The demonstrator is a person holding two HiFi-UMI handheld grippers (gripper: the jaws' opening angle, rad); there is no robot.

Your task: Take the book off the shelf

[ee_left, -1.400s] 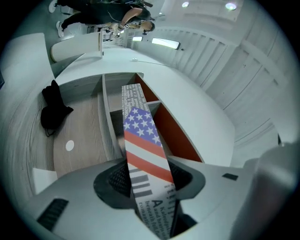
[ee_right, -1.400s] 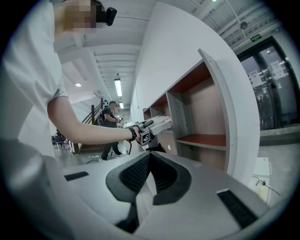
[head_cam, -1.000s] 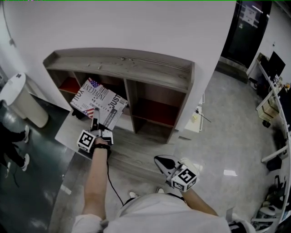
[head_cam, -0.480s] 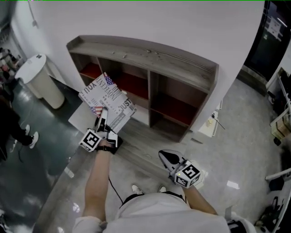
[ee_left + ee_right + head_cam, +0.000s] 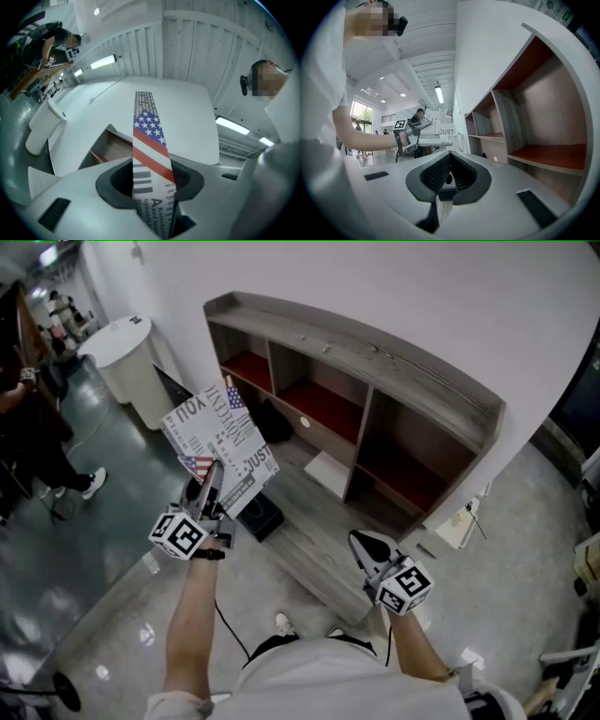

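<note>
From where I stand, the book (image 5: 217,439) is off the shelf (image 5: 394,367) and up in the air. It is out in front of that unit's left-hand corner, above the floor, and only the left gripper (image 5: 214,488) holds it. The jaws are clamped on the book's lower edge near one corner, so the whole cover stands up and away from the grip. Seen along the jaws, the flag-printed cover runs edge-on straight between them. It looks like a thin, wide paperback. I'd judge it light and stiff enough to hold flat without drooping. The cover looks glossy, though, and so much of it reaches beyond the pinch that it could pivot or slide if swung fast. A hold deeper in from the edge, or nearer the spine, would likely steady it. The right gripper (image 5: 364,545) hangs low, well apart from the book, with its jaws closed together on nothing.
</note>
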